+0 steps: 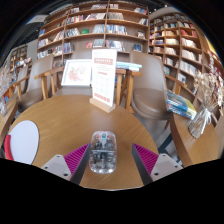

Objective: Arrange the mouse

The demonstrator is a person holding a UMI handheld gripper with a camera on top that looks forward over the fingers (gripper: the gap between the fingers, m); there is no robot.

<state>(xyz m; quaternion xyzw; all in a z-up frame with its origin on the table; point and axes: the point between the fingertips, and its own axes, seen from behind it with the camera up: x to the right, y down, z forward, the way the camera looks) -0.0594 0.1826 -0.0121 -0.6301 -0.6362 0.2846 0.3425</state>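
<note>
Open gripper [103,160] around mouse [103,151]

My tongs [104,160] sit level and spread wide, one magenta-padded finger [72,158] either side of the mouse [103,151], neither pressing it.

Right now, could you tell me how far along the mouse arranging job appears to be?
Done: the tool has reached the mouse, which lies on the round wooden table between its pink pads. In hand: closing in; a gap shows at either side, so the fingers look open, not yet gripping. Left: grasping and placing the mouse. The pictures show no marked target spot; a sign stand stands beyond.
</note>
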